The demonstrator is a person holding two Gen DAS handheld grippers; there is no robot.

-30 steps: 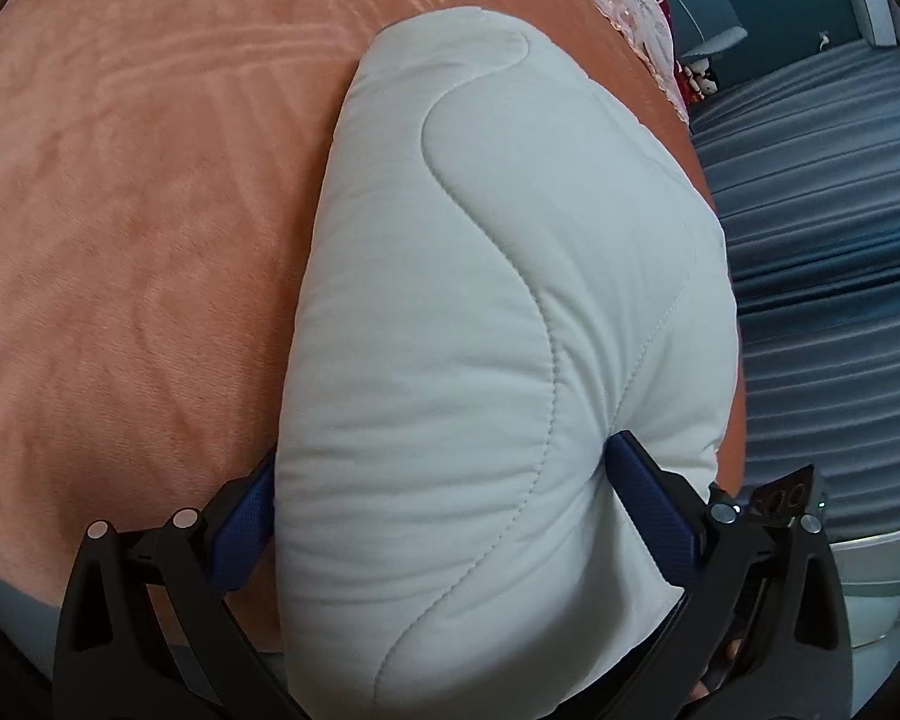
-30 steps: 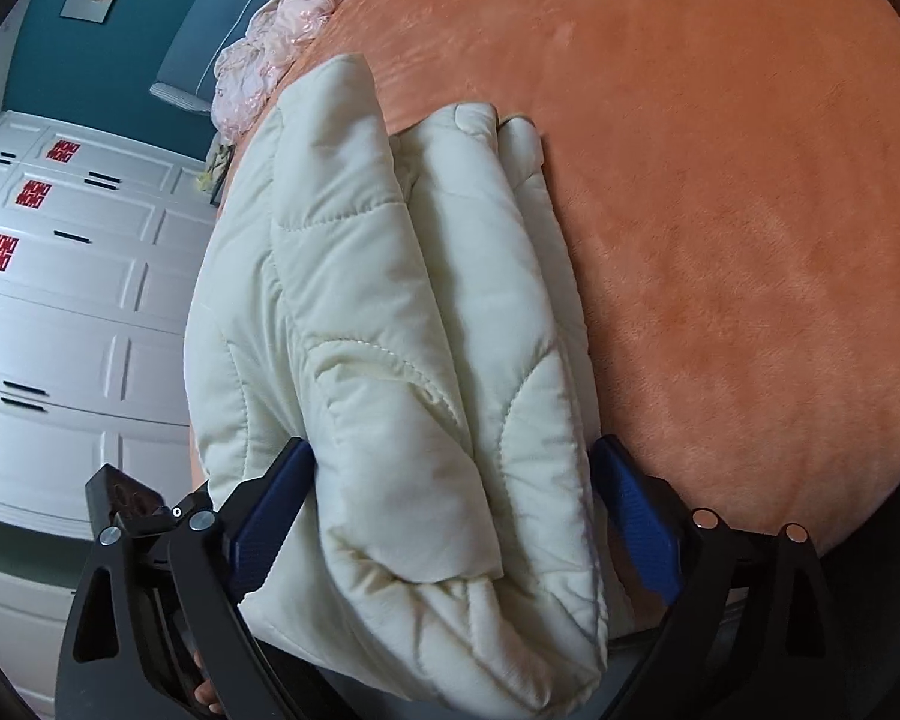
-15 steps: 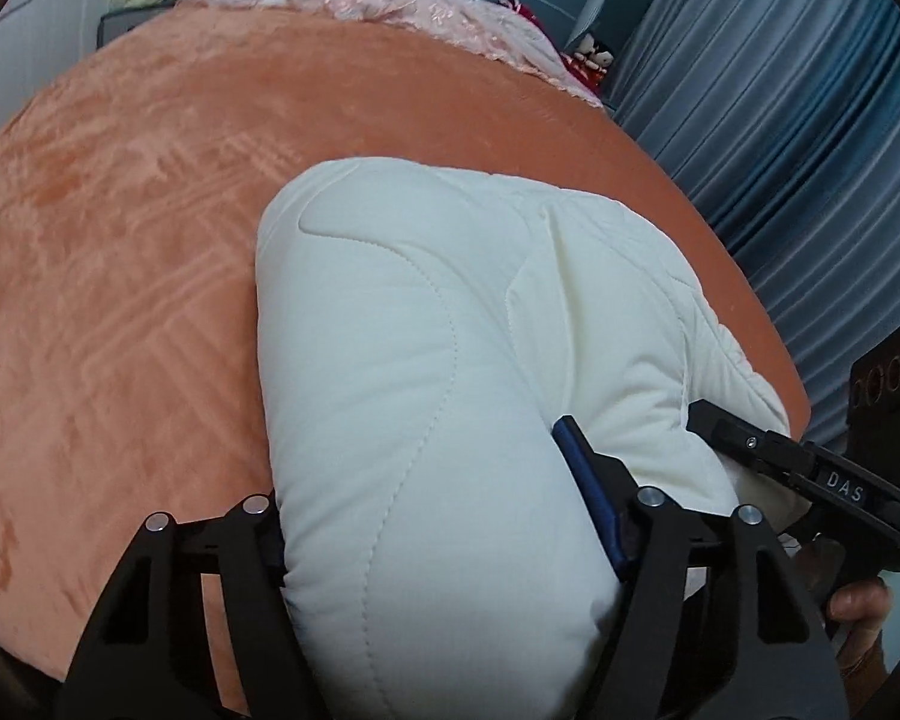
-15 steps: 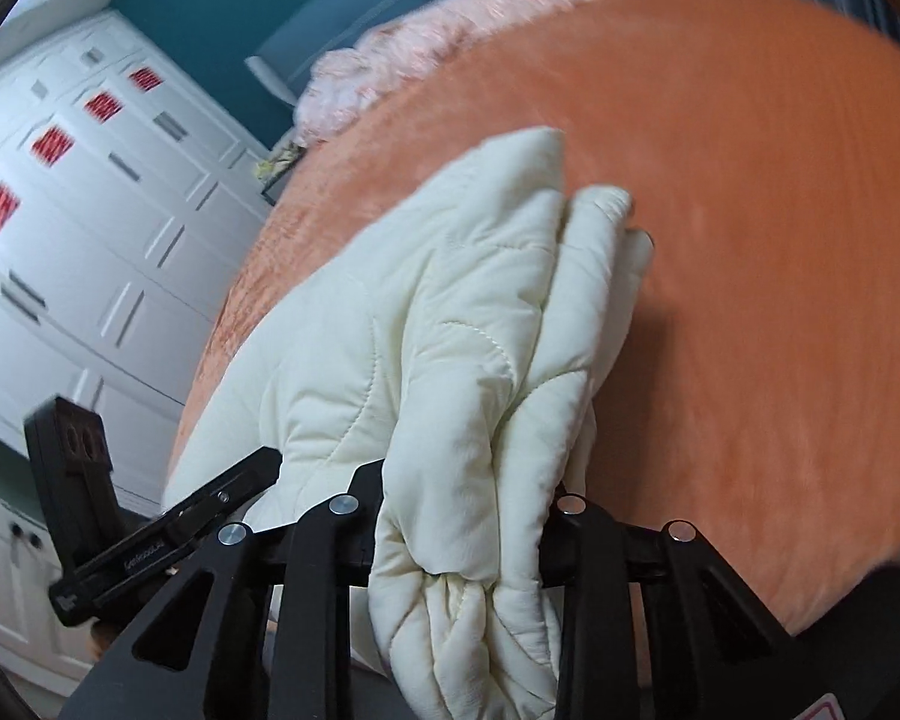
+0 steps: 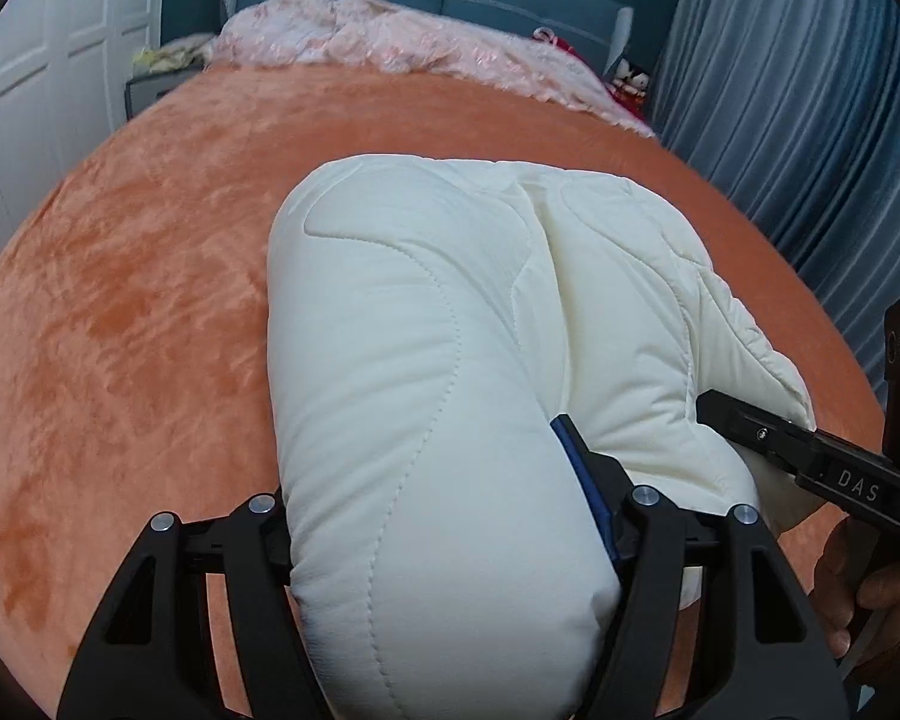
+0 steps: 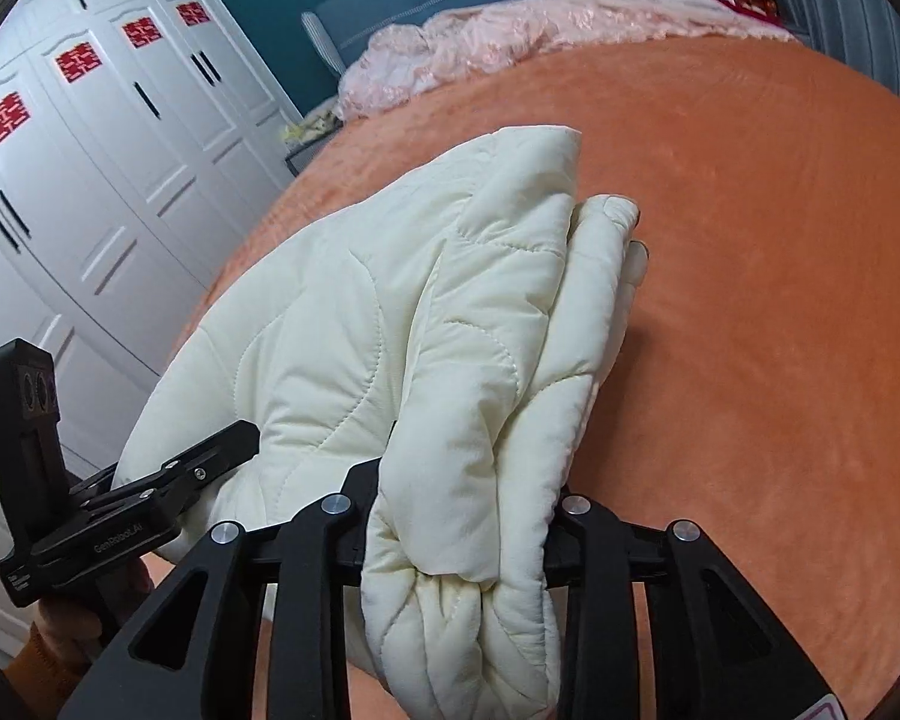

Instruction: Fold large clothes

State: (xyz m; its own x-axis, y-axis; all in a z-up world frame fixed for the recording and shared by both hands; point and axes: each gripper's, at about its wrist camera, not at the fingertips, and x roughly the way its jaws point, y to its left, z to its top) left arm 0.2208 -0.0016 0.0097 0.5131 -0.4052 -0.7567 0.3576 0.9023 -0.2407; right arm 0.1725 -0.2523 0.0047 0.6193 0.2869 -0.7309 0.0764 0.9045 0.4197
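Black fingers of our left gripper (image 5: pixel 450 516) pinch a thick, rounded fold of the cream quilted coat (image 5: pixel 450 372), the padding bulging out between them. We have our right gripper (image 6: pixel 462 516) clamped on a bunched, narrower fold of the same coat (image 6: pixel 426 330); its jaws closed hard and have just eased a little wider, the padding squeezed between them. We see the right gripper in the left view at the coat's right end, with a hand on its handle (image 5: pixel 870 588). The coat lies folded on the orange bedspread (image 5: pixel 120 360), near the foot edge of the bed. At the head edge sits a crumpled pink cover (image 5: pixel 402 36); white wardrobe doors (image 6: pixel 90 180) stand beyond the left edge, blue curtains (image 5: pixel 798 120) beyond the right.
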